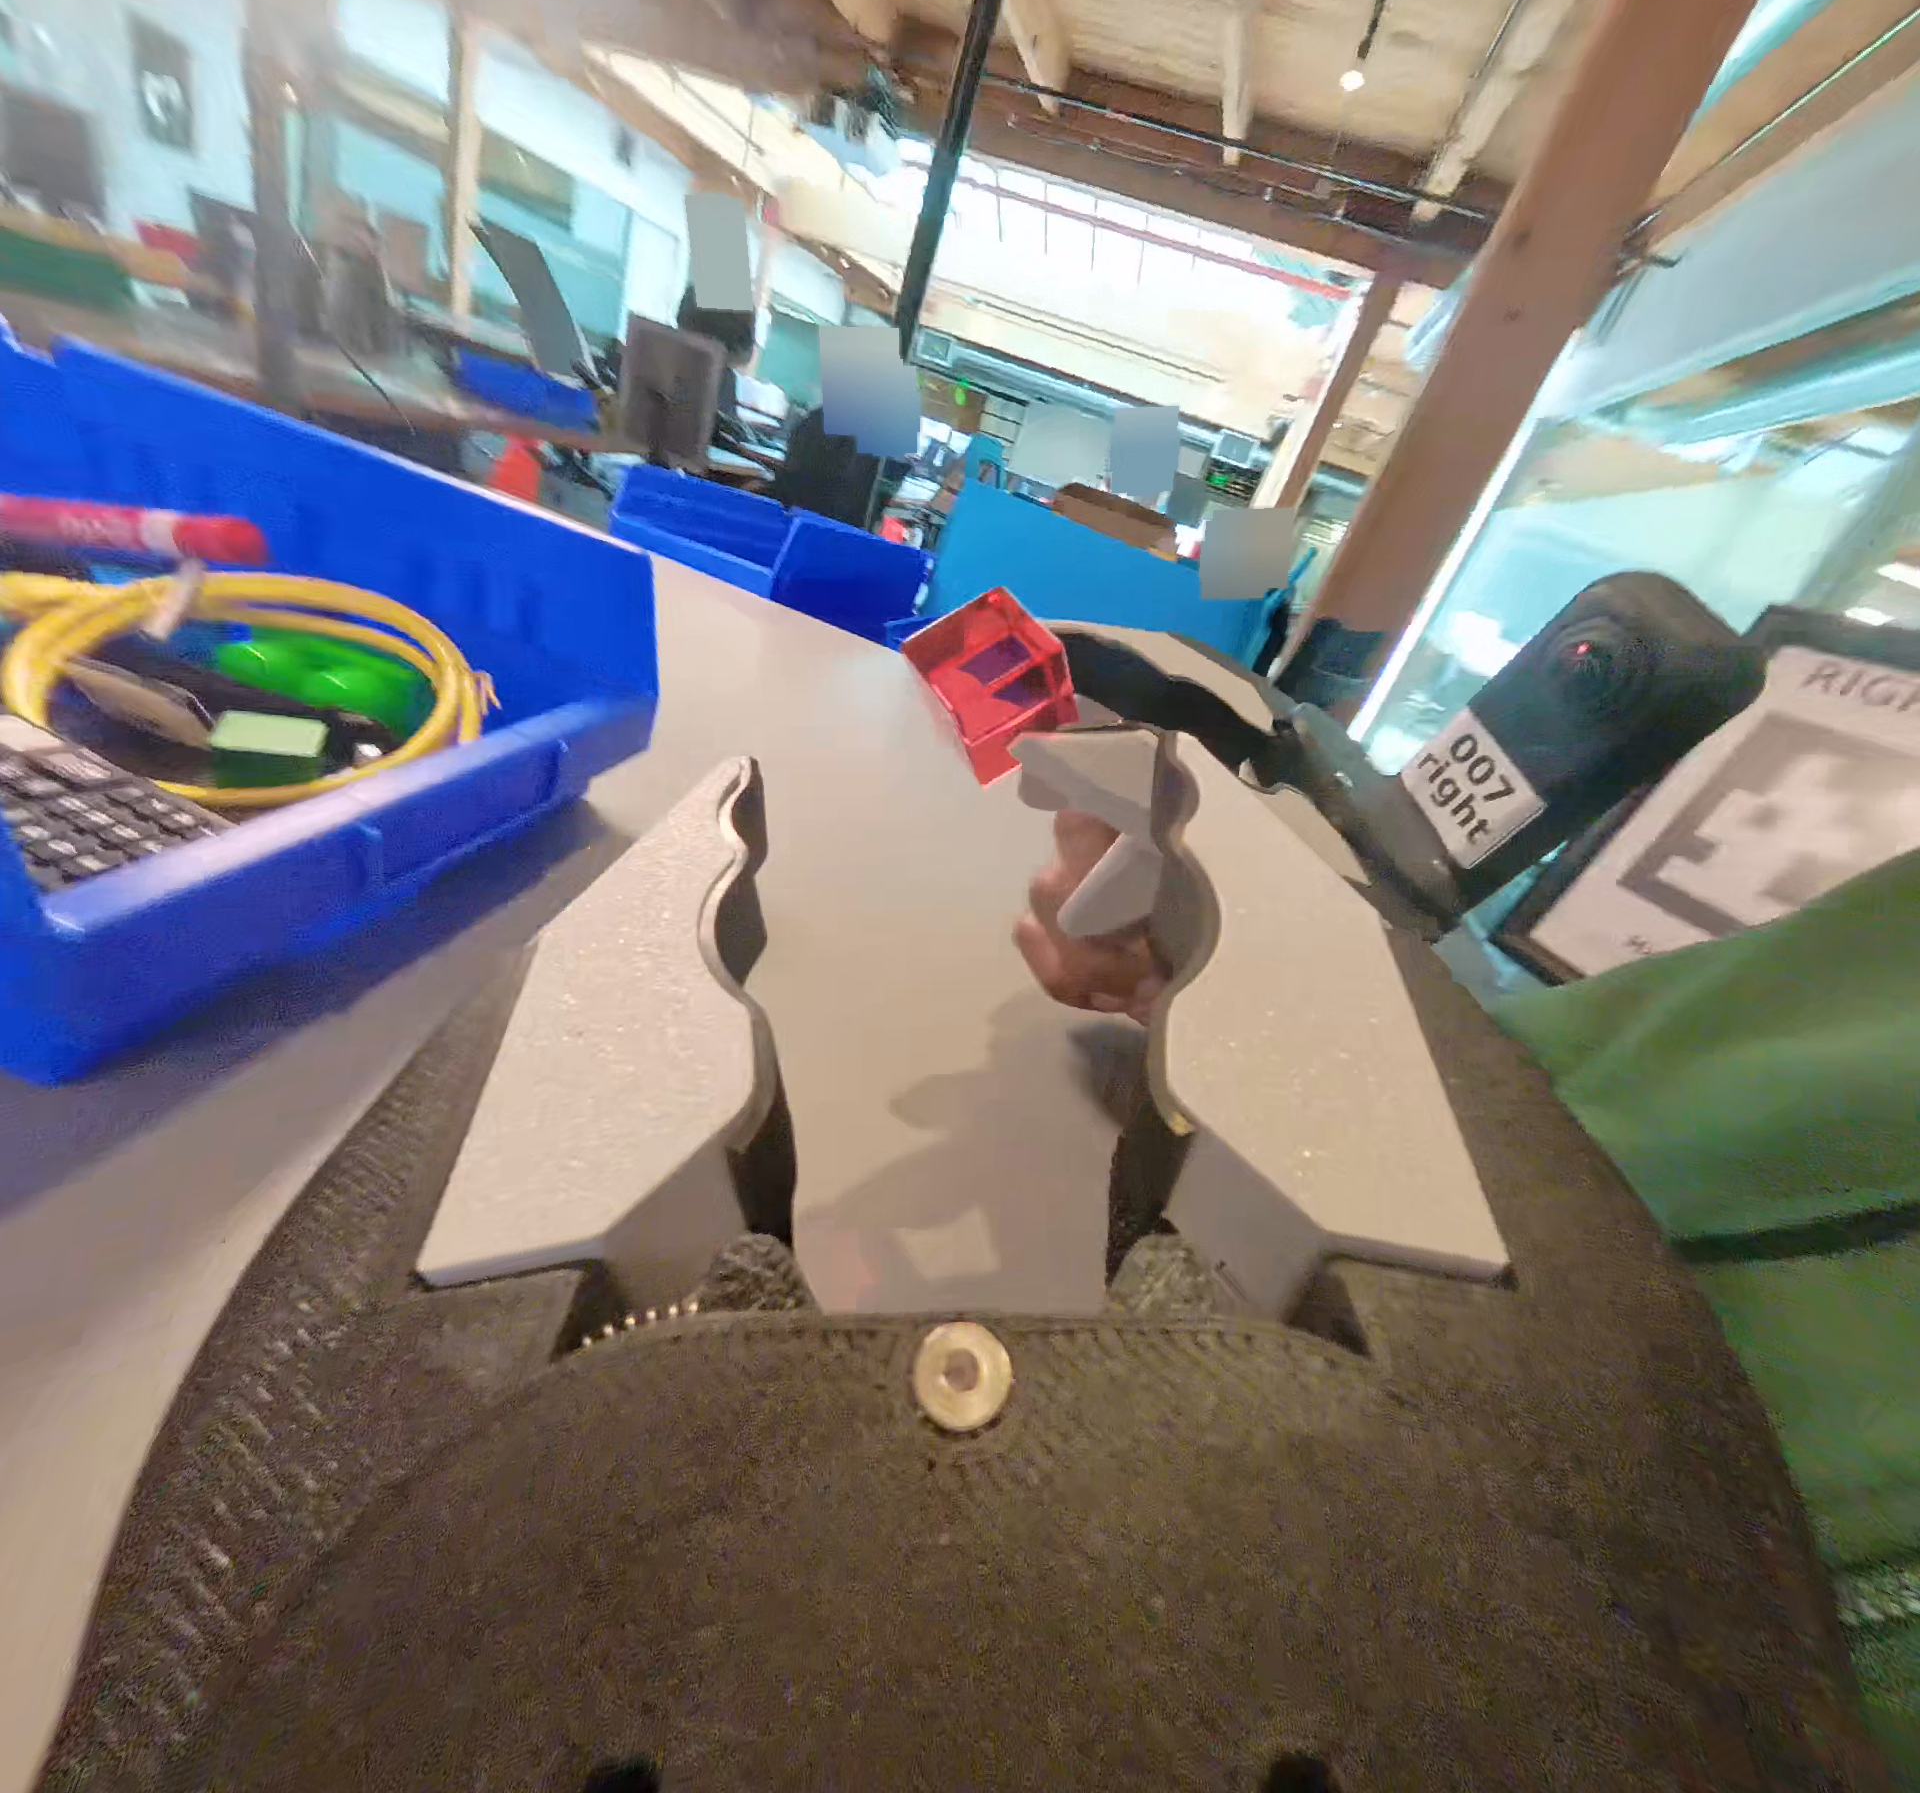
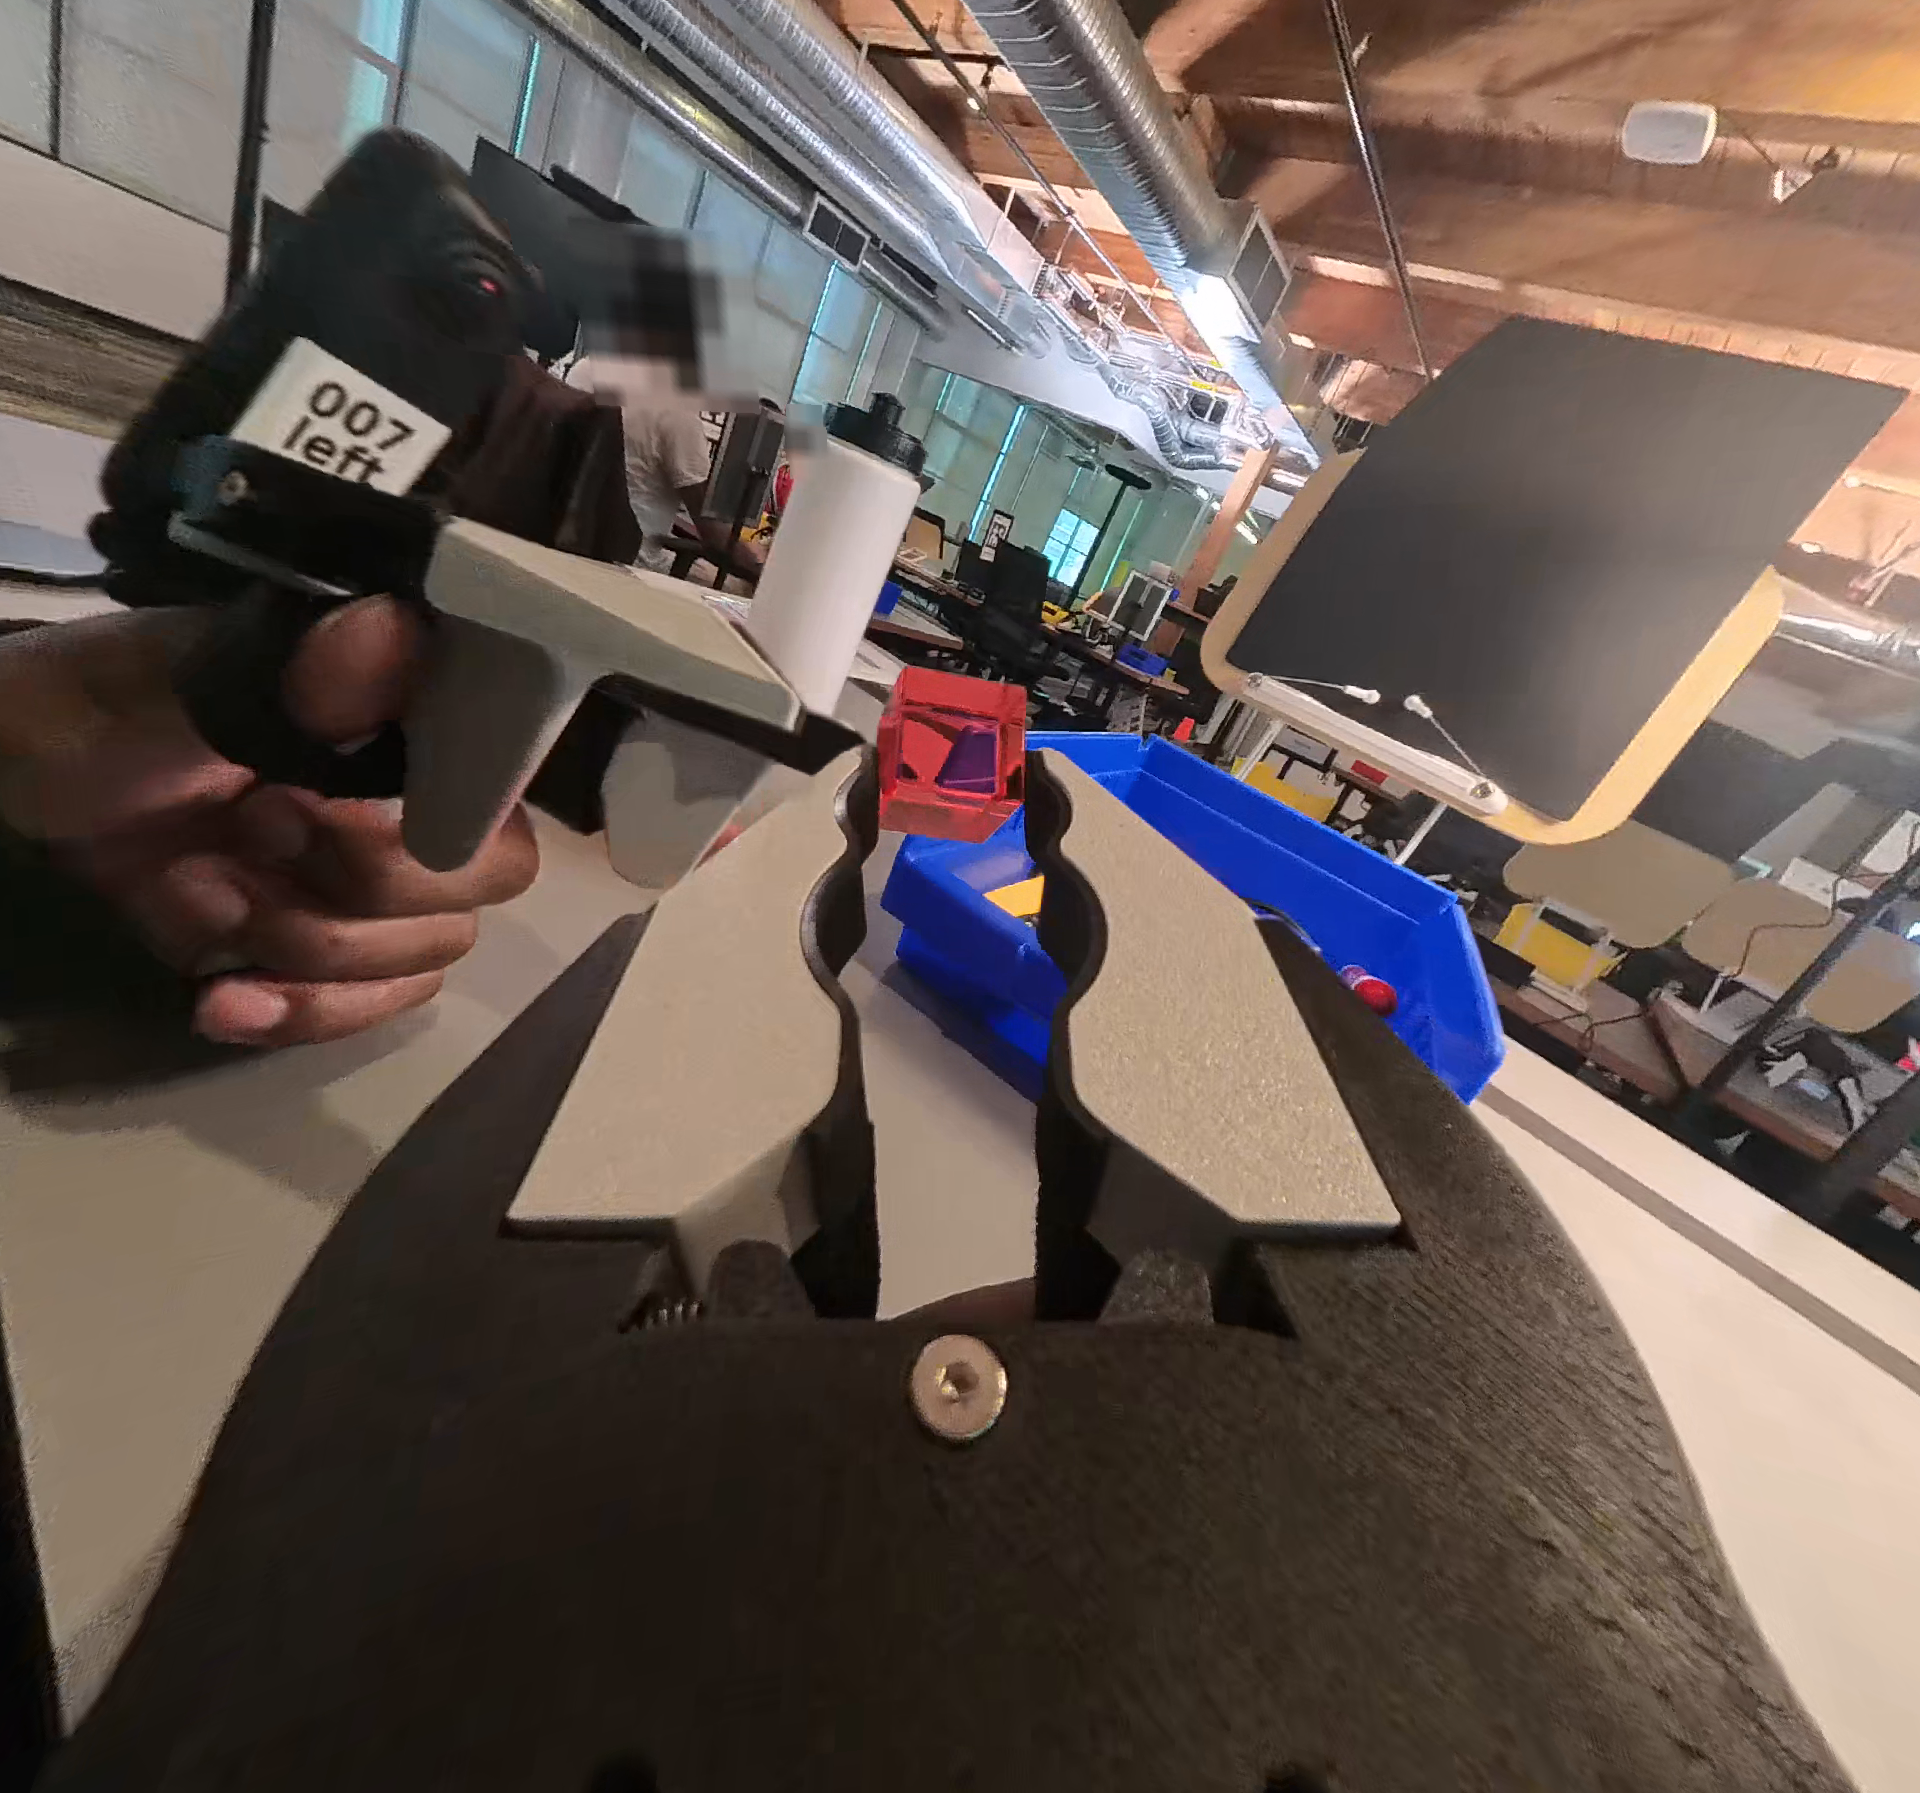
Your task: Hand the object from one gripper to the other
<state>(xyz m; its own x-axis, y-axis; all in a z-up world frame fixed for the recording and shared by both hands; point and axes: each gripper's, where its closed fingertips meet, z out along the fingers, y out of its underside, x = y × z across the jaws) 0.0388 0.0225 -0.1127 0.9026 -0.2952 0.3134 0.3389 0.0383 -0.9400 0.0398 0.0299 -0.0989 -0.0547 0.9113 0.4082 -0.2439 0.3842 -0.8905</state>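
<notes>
While your right gripper clamps the red translucent cube at its fingertips, held in the air above the grey table, your left gripper waits with its tongs spread wide and nothing between them. From the left wrist camera the cube sits at one o'clock, just past the right fingertip. It looks hard, light and glossy, likely slippery acrylic, so take it squarely on two flat faces that the right gripper leaves free, not on corners. A blue bin of cables lies at ten o'clock.
</notes>
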